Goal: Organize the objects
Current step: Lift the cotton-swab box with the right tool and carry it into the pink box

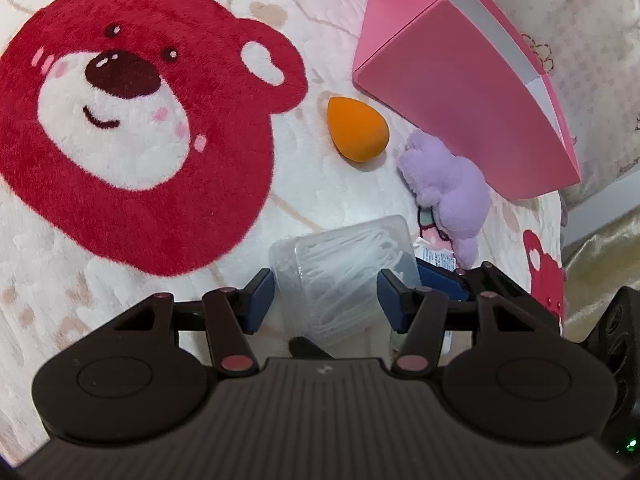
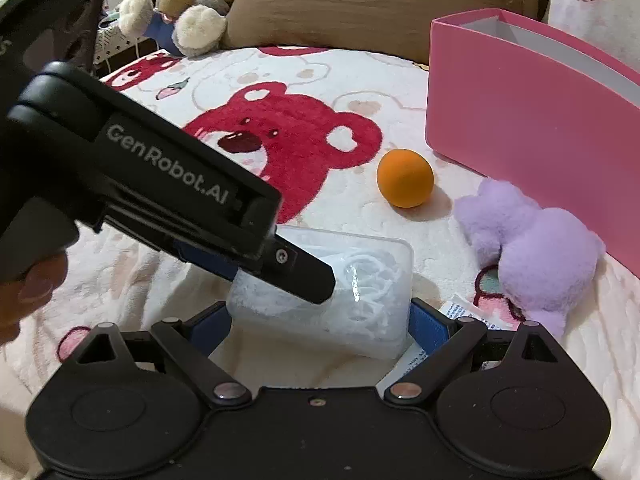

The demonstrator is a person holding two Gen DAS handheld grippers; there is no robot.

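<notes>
A clear plastic box of white floss picks [image 1: 344, 268] lies on the bear-print blanket; it also shows in the right wrist view [image 2: 360, 292]. My left gripper [image 1: 326, 294] has its blue pads on either side of the box, close against it. My right gripper [image 2: 320, 320] also spans the box, pads at both ends. The left gripper body [image 2: 160, 184] reaches in from the left over the box. An orange makeup sponge [image 1: 356, 128] [image 2: 405, 178] and a purple plush toy [image 1: 448, 188] [image 2: 536, 252] lie beyond, near the open pink box [image 1: 468, 76] [image 2: 532, 120].
A big red bear face [image 1: 132, 132] is printed on the blanket to the left. A brown pillow [image 2: 360, 0] and stuffed animals [image 2: 192, 8] sit at the far edge. A small paper tag [image 2: 460, 312] lies beside the purple plush.
</notes>
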